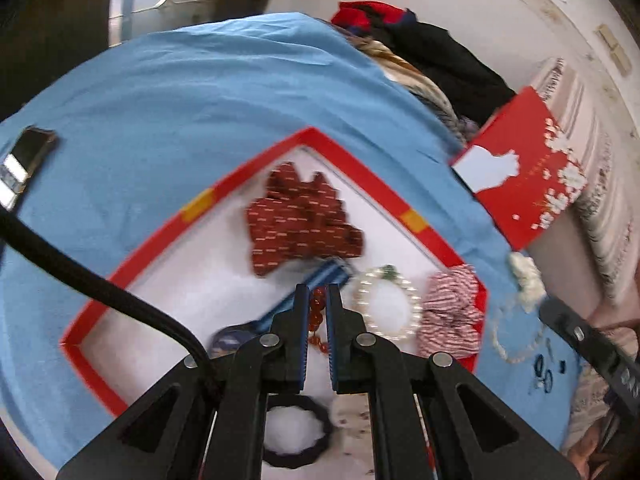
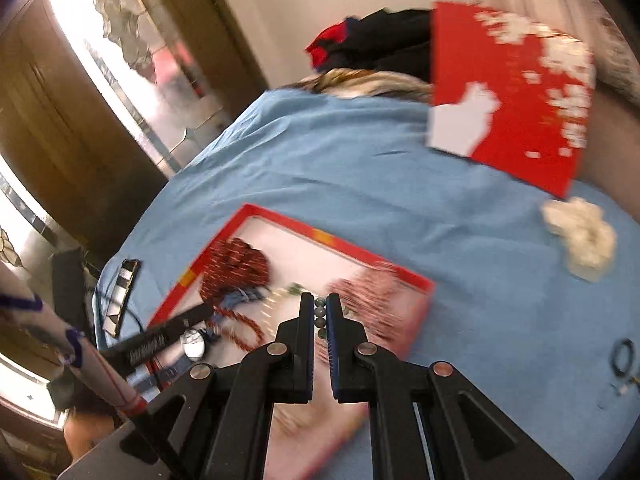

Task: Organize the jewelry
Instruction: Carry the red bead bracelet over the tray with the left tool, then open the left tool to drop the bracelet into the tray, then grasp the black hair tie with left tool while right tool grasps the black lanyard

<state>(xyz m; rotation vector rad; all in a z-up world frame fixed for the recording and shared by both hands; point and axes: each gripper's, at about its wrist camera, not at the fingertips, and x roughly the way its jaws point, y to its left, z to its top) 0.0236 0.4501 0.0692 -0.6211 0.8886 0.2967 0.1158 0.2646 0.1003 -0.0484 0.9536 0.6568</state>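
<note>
Your left gripper [image 1: 318,300] hangs over the red box [image 1: 248,164], its jaws drawn close on a strand of amber beads [image 1: 316,308] that runs down through the narrow gap between the pads. Your right gripper [image 2: 319,312] is likewise nearly closed, pinching a string of dark grey-green beads [image 2: 320,318] over the near edge of the same box [image 2: 280,216]; that view is blurred, so the exact contact is hard to read. Inside the box, on its white lining, lie a dark red scrunchie [image 1: 300,220] toward the far corner, a blue striped band [image 1: 320,280] just under it, a pearl bracelet [image 1: 388,304] with a small green bead beside your left fingers, and a red-and-white striped scrunchie [image 1: 452,312] draped on the right rim. A black hair tie [image 1: 296,432] sits in the box beneath your left gripper. Outside the box, on the blue cloth [image 1: 200,92], you have a second pearl strand [image 1: 516,340], a white scrunchie [image 1: 528,276], and small dark rings [image 1: 542,372] near your right gripper's arm. The box lid [image 1: 520,168] stands tilted at the cloth's far right edge, a phone [image 1: 24,160] lies at the left, and a heap of clothes [image 1: 420,48] sits beyond.
</note>
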